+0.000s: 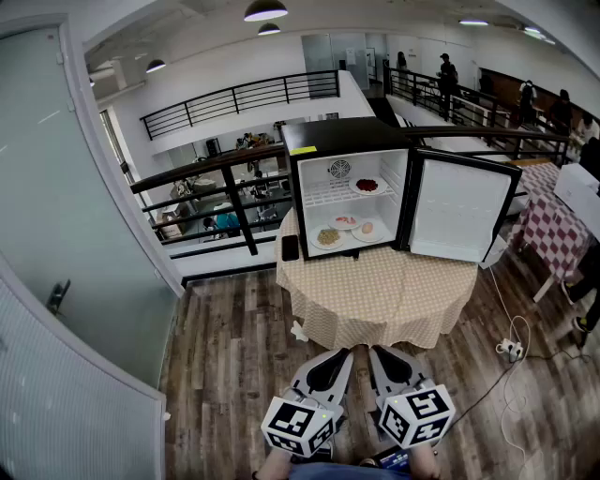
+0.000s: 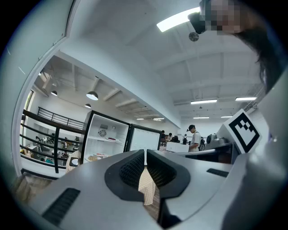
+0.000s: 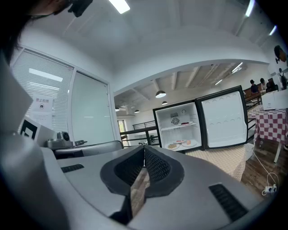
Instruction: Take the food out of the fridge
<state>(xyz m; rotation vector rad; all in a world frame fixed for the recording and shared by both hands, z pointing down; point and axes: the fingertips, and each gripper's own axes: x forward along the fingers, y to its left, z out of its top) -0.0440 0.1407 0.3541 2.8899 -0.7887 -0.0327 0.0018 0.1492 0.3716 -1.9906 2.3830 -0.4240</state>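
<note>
The room is bright all over. Light comes from round ceiling lamps (image 1: 265, 9) and from a long strip light (image 2: 177, 19) that glows very white. The inside of the fridge (image 1: 349, 202) shines white too. Shadows are soft and faint on the wood floor (image 1: 234, 356). Every picture bulges like a fish's eye, so the railing (image 1: 239, 94) curves. The two gripper views go dark at their round corners. Up close, the left gripper (image 2: 145, 152) and the right gripper (image 3: 144, 157) look a bit blurry, while far things look sharp.
</note>
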